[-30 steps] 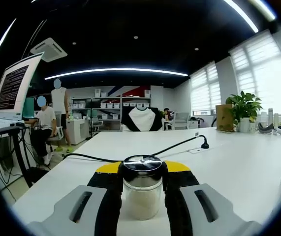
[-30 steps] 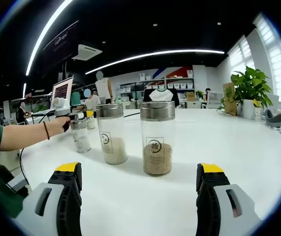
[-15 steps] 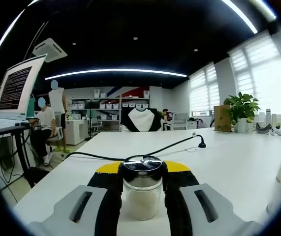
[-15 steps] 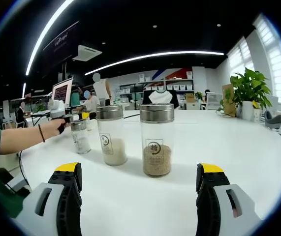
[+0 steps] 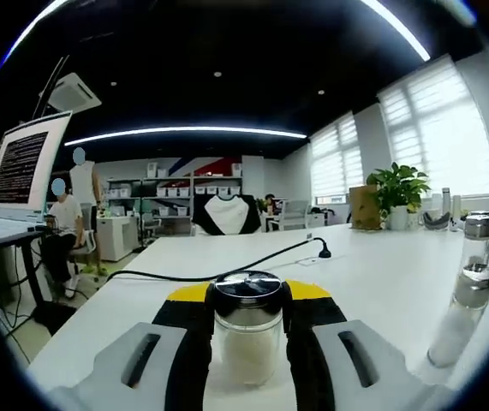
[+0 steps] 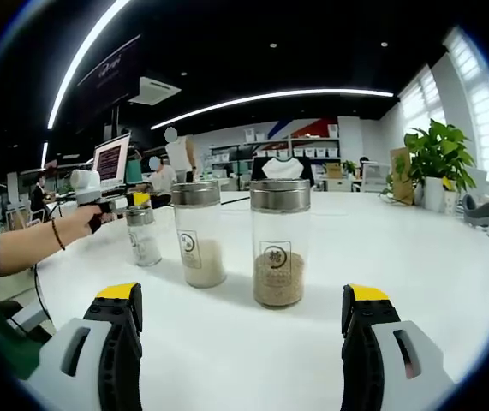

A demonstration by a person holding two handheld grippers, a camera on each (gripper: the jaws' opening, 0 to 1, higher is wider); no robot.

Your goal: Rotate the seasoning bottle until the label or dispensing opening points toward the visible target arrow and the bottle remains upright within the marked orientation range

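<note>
A small clear seasoning bottle (image 5: 246, 334) with a silver lid and white grains stands upright on the white table (image 5: 381, 274). My left gripper (image 5: 246, 342) is shut on it, black pads against both sides. In the right gripper view the same small bottle (image 6: 144, 238) stands at the left, with the left gripper (image 6: 134, 204) and a person's arm (image 6: 30, 248) behind it. My right gripper (image 6: 244, 342) is open low in front, apart from the bottles, with nothing between its jaws.
Two taller jars stand in a row on the table (image 6: 415, 274): one with white grains (image 6: 198, 234), one with brown grains (image 6: 280, 244). Two clear bottles (image 5: 462, 308) stand at the right of the left gripper view. A black cable (image 5: 253, 261) crosses the table; a plant (image 5: 398, 184) is behind.
The left gripper view has swung so that two bottles have come in at its right edge. In the right gripper view the left hand has moved slightly left, still on the small bottle.
</note>
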